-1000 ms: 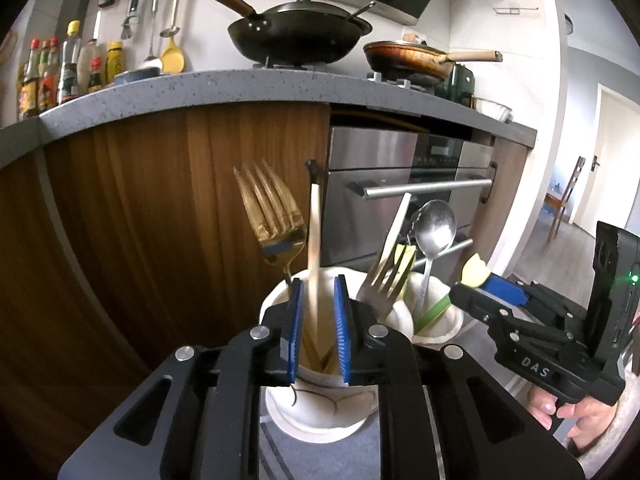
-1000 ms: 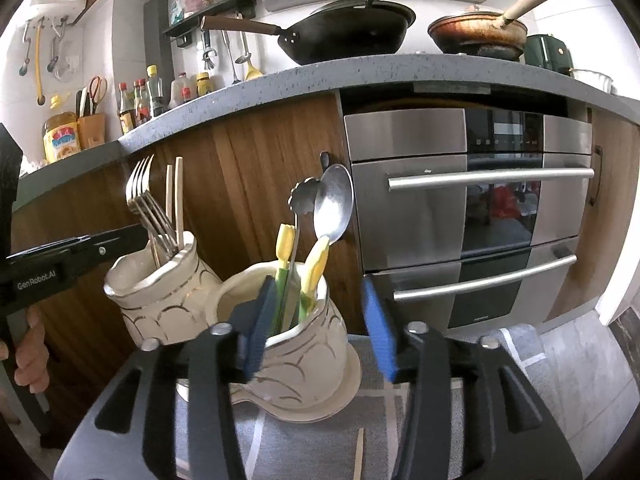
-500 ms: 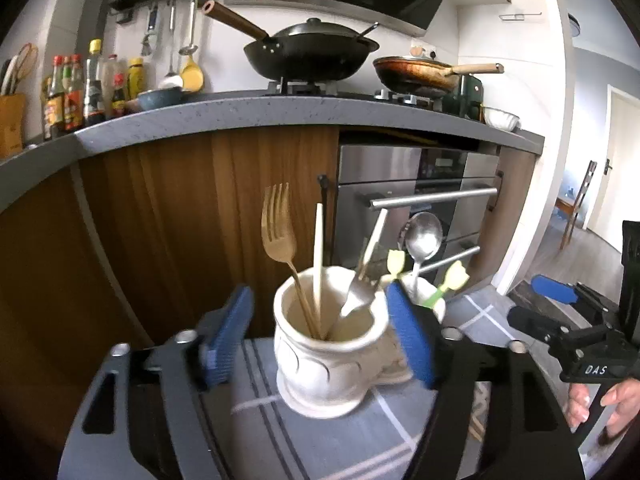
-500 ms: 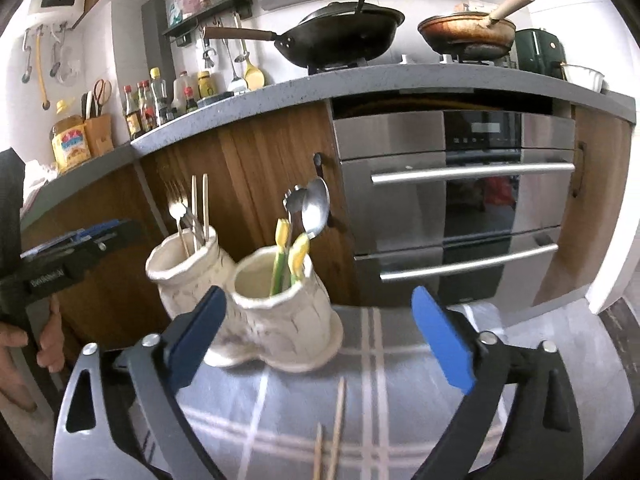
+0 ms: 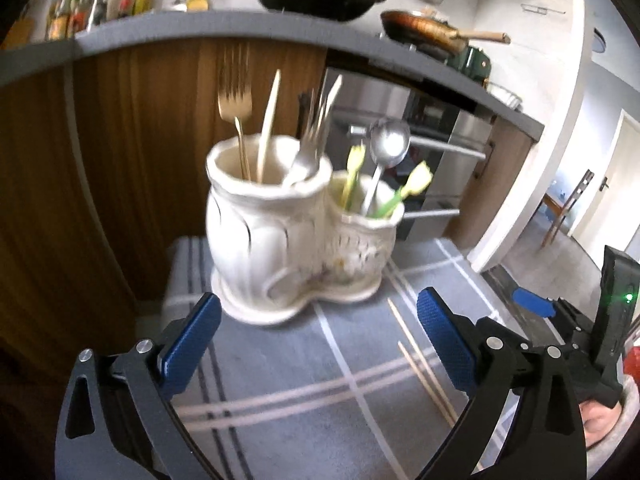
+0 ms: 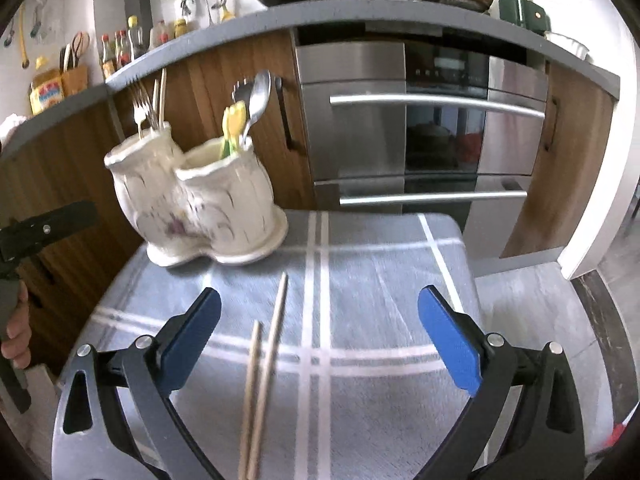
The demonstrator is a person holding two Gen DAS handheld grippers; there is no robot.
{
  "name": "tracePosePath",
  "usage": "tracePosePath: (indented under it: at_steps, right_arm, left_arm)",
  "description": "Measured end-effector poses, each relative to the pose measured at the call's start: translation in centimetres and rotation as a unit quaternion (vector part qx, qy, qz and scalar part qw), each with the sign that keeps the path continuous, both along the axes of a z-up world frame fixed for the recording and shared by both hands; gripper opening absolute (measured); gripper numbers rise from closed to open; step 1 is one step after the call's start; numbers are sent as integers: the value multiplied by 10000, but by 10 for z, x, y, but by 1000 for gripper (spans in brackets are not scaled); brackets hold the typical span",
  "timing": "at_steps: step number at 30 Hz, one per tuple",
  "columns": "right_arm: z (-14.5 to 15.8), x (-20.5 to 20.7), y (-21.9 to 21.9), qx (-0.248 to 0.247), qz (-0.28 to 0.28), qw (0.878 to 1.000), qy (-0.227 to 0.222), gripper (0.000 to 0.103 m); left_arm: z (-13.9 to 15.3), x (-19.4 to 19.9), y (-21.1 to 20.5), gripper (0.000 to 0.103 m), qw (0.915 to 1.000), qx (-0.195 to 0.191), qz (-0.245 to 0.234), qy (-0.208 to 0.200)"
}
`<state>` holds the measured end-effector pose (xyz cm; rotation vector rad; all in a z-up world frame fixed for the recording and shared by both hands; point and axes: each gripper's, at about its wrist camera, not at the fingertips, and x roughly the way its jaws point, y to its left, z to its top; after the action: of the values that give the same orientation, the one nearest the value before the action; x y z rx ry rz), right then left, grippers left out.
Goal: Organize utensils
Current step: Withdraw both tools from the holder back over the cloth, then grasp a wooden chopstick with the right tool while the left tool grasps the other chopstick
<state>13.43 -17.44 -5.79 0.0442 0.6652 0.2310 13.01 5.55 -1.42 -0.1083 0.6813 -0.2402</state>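
A white ceramic two-cup utensil holder [image 5: 296, 240] [image 6: 200, 208] stands on a grey checked cloth [image 6: 380, 280]. Its larger cup holds a gold fork [image 5: 236, 108], a wooden chopstick [image 5: 269, 124] and a silver fork [image 5: 316, 136]. The smaller cup holds a steel spoon [image 5: 388, 140] and yellow-green utensils [image 5: 416, 180]. Two loose chopsticks [image 6: 268, 356] [image 5: 420, 356] lie on the cloth. My left gripper [image 5: 316, 340] hangs in front of the holder, its jaws opening, with nothing between them. My right gripper [image 6: 320, 340] is open above the loose chopsticks, without touching them.
A steel oven [image 6: 420, 140] and wooden cabinet fronts [image 5: 140, 140] stand close behind the table. Pans sit on the grey counter [image 6: 320, 12] above. The cloth's right edge [image 6: 460, 248] drops to the floor. A hand [image 6: 16, 340] holds the left gripper's handle.
The left gripper let go of the chopstick standing in the holder, opened wide and drew back. The right gripper also opened wide and pulled back, bringing the two loose chopsticks into view.
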Motion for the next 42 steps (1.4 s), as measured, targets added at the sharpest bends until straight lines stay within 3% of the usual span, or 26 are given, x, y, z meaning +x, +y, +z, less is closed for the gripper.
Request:
tracePosePath:
  at_steps: [3,6,13,18,30,31,32,38,42]
  right_arm:
    - [-13,1,2,-111,119,9998,130,96]
    - [-24,4,8,-190,292,9990,297,88]
    - [-42,15,32,-471,708,9936,743,44]
    - [-51,15,43,-623,856,9889,1040,24]
    - [-56,9,46,-755,960,9850,1223,19]
    - [-56,10,44,-678,938,9856,1233,8]
    - [-56,11,41,-580,907,9862,1256,6]
    - [-55,16,25,23,895,9857,1425,5]
    - [-41,18,5,325,676,9896,1225,5]
  left_arm:
    - [-16,3,-2,97,9999,45,-2,120]
    - [-26,5,-11,97,9993,257,-171,204]
    - [-29,-4,-26,97,9968,641,-474,-23]
    - [-35,-6,-28,97,9958,706,-583,93]
    - [-42,-10,-38,97,9933,748,-858,193]
    - [-42,-10,-40,97,9930,749,-887,216]
    - [-43,-9,-42,97,9928,735,-910,244]
    - [-50,-10,-51,97,9916,689,-1027,374]
    - [-59,-18,-71,95,9877,531,-1342,604]
